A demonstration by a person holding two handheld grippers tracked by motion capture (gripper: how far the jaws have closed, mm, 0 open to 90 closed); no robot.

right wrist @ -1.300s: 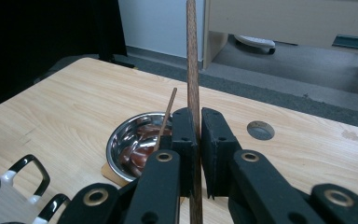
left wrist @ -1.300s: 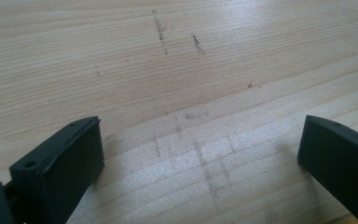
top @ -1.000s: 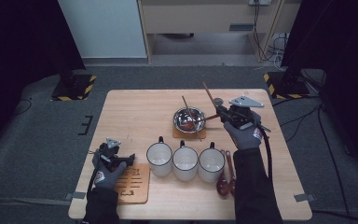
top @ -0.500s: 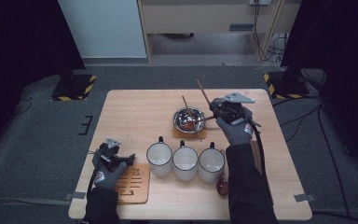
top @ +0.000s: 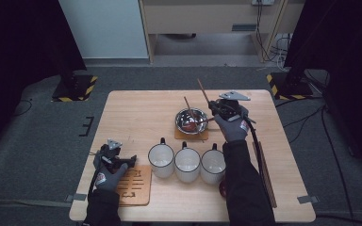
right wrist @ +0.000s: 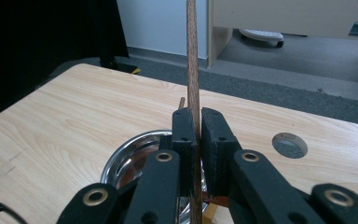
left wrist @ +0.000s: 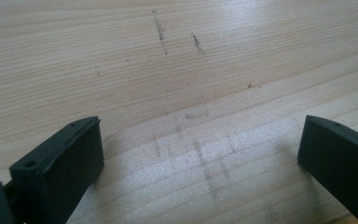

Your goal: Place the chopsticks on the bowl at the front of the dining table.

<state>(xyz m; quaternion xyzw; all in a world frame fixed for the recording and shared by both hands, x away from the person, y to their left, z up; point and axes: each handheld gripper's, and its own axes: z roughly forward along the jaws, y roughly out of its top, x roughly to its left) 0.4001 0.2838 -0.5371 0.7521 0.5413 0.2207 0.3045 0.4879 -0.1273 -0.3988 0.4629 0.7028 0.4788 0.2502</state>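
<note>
My right gripper [top: 215,109] hangs over the right rim of a steel bowl [top: 192,120], shut on a thin brown wooden stick [top: 202,91]. The stick rises up and to the left from the jaws, and its lower end reaches down into the bowl. In the right gripper view the stick [right wrist: 192,56] stands nearly upright, pinched between the jaws of that gripper [right wrist: 196,116] above the bowl [right wrist: 126,161]. A second stick [top: 188,107] leans in the bowl. My left gripper [top: 130,160] rests low on the table at the front left, jaws wide apart over bare wood [left wrist: 168,70].
Three white mugs [top: 187,160] stand in a row in front of the bowl, which sits on a small wooden coaster [top: 191,135]. A slatted wooden trivet [top: 134,186] lies beside my left gripper. A long wooden strip [top: 264,172] lies along the right side.
My right gripper has carried the stick left and slightly down, from beside the bowl to over its right rim. The left gripper has stayed still.
</note>
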